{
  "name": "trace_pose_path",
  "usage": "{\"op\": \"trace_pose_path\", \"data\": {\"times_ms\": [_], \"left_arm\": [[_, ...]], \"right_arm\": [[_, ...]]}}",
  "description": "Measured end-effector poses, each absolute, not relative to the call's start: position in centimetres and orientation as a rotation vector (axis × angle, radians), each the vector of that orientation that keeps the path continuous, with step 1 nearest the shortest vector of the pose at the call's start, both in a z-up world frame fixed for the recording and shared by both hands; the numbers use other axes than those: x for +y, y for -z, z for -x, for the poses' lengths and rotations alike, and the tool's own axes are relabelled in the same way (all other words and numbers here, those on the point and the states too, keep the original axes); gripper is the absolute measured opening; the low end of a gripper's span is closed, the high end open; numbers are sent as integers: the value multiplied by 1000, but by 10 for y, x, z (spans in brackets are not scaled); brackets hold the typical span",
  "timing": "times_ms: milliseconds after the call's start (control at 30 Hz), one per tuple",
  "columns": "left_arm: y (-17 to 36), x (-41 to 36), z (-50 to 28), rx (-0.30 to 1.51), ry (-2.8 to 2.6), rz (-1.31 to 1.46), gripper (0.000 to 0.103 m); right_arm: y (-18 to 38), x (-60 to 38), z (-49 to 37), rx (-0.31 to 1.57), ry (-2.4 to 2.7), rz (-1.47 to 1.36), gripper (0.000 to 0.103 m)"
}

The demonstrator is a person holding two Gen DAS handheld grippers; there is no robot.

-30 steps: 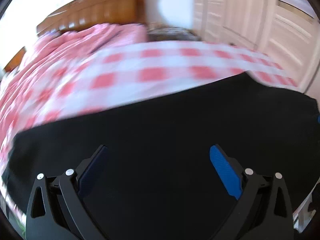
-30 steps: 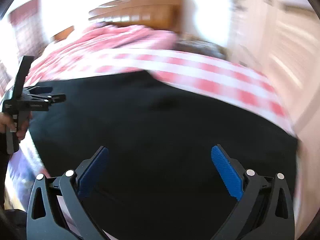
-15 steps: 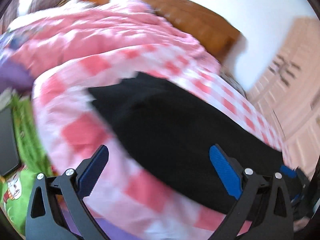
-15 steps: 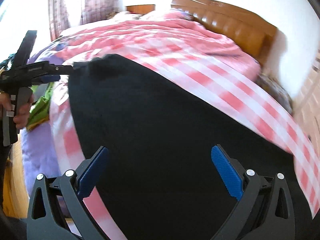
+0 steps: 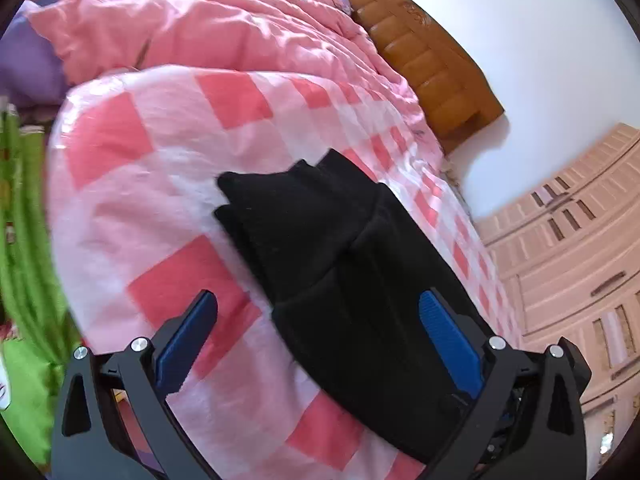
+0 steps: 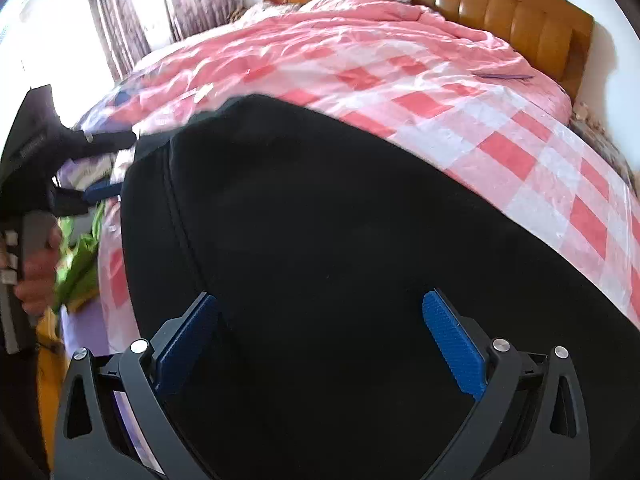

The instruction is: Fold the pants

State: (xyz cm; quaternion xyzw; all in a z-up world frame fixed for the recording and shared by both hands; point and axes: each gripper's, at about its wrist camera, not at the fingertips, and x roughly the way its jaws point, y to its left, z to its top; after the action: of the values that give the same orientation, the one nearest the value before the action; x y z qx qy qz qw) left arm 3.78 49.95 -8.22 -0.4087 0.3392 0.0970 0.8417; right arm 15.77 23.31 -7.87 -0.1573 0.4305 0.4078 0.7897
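The black pants lie folded on the pink-checked bedspread. The left gripper hangs wide open and empty — the pants' edge lies between its fingers. The right gripper, equally spread, holds nothing — black cloth fills the space beneath it.

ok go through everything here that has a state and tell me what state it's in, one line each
pants: black, lying on the bed, partly folded, layers stacked at the far end
left gripper: open, empty, over the pants' edge
right gripper: open, empty, over the pants
bed cover: pink checked, spread flat under the pants
quilt: pink, rumpled, bunched toward the headboard
curtains: drawn
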Motion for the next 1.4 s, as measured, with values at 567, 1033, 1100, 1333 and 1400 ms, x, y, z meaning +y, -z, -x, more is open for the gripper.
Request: {"op": "trace_pose_path", "data": {"times_ms": [567,1033,1100,1333,1400], "left_arm": [[97,492,-71,703,-118,951,100],[98,476,-68,712,-278,782,36],[90,467,-67,698,-309,712,30],[51,431,-74,648,-455,456,26],[42,420,-76,645,-471,398,26]], "right_arm": [[81,241,-153,911,-864,367,99],[82,241,-152,901,-863,362,99],[82,241,-150,897,-865,368,99],[84,241,-151,910,-866,375,99],[85,242,-151,910,-867,377,99]]}}
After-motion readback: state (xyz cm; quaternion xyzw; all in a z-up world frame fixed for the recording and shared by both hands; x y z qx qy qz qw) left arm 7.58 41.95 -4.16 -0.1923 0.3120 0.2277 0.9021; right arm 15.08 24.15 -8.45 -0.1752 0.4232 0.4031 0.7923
